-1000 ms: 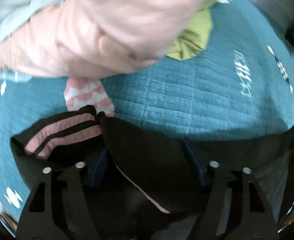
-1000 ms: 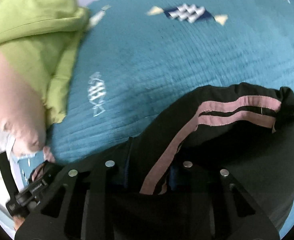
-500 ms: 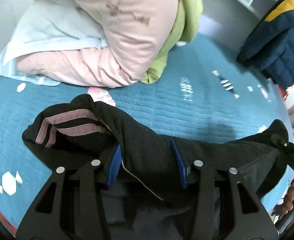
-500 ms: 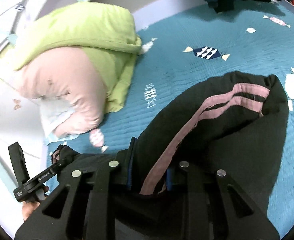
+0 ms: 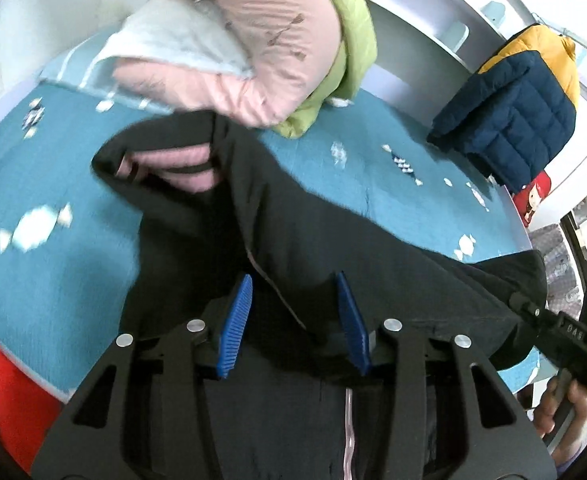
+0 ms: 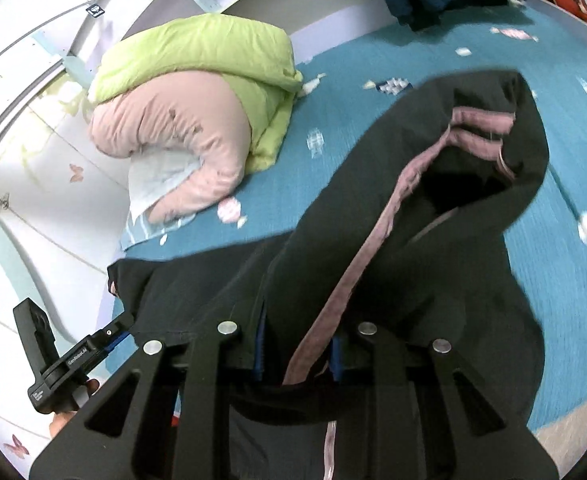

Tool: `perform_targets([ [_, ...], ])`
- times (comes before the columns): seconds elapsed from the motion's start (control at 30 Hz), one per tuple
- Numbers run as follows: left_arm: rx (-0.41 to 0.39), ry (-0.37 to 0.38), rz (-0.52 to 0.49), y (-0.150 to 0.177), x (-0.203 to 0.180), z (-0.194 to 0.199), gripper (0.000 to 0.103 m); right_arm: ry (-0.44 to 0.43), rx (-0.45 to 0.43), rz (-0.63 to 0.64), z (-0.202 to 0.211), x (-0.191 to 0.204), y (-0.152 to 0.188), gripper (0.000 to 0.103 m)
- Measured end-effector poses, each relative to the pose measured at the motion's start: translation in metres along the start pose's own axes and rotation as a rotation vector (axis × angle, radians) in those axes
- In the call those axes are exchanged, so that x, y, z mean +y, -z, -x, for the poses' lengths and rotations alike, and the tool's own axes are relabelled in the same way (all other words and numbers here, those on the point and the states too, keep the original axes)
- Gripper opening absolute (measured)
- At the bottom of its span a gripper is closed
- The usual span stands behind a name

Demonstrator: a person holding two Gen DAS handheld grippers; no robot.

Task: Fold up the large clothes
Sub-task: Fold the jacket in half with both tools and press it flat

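Observation:
A large black garment with pink stripes point(image 5: 301, 216) hangs between both grippers above the teal bed. My left gripper point(image 5: 293, 316) is shut on a bunched fold of the black garment, blue pads on either side of it. A striped cuff point(image 5: 173, 164) dangles ahead of it. My right gripper point(image 6: 297, 352) is shut on the garment point(image 6: 413, 200) along a pink stripe; its striped cuff point(image 6: 481, 128) hangs ahead. Each gripper shows in the other's view: the right one at the far right edge point(image 5: 549, 320), the left one at lower left point(image 6: 77, 360).
A teal quilted bedspread point(image 5: 53, 280) lies beneath. A pile of pink and green duvets point(image 6: 197, 92) sits at the head of the bed by the white wall. A navy and yellow puffer jacket point(image 5: 517, 104) hangs at the bed's far side. A red surface point(image 5: 9, 392) lies beyond the bed edge.
Both grippers have risen and pulled back from the bed, lifting the black garment with them. The duvet pile and bed now look farther away. Both stay shut on the garment.

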State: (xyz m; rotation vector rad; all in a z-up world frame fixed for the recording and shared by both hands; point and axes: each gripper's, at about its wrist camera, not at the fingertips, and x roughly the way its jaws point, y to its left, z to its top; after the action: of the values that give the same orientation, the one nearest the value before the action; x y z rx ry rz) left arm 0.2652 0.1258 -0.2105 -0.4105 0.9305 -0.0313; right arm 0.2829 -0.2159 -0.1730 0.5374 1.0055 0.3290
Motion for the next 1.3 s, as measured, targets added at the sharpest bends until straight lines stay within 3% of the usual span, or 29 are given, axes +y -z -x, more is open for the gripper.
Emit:
perform_targets([
  [0.13,0.016,-0.010,0.006,0.059,0.008,0.017,0.044,0.031,-0.011,-0.017,0.018,-0.009,0.060,0.022],
  [0.37,0.084,-0.035,0.013,0.144,0.033,0.016,0.044,0.046,-0.019,-0.094,0.026,-0.032,0.134,0.022],
  [0.63,0.121,0.004,-0.013,0.184,0.041,0.020,0.048,0.133,0.043,-0.192,0.000,-0.071,0.189,0.022],
  [0.7,0.096,0.022,-0.044,0.187,0.037,0.035,0.051,0.131,0.053,-0.219,-0.002,-0.076,0.192,0.022],
  [0.8,0.066,0.036,-0.074,0.184,0.035,0.056,0.065,0.141,0.069,-0.219,0.002,-0.078,0.195,0.022],
  [0.93,0.009,0.056,-0.098,0.165,0.030,0.076,0.067,0.151,0.098,-0.252,-0.001,-0.080,0.196,0.025],
  [0.97,-0.004,0.059,-0.109,0.160,0.028,0.076,0.067,0.149,0.109,-0.265,-0.003,-0.079,0.195,0.031],
  [1.03,-0.057,0.016,-0.141,0.140,0.018,0.074,0.067,0.133,0.097,-0.285,0.008,-0.081,0.197,0.038],
  [1.13,-0.097,0.031,-0.162,0.108,0.005,0.059,0.067,0.107,0.054,-0.262,0.027,-0.072,0.193,0.039],
  [1.23,-0.092,0.076,-0.147,0.074,-0.001,0.037,0.069,0.096,0.017,-0.266,0.053,-0.067,0.180,0.039],
  [1.3,-0.076,0.017,-0.149,0.063,0.007,0.020,0.076,0.124,-0.015,-0.238,0.074,-0.061,0.172,0.039],
])
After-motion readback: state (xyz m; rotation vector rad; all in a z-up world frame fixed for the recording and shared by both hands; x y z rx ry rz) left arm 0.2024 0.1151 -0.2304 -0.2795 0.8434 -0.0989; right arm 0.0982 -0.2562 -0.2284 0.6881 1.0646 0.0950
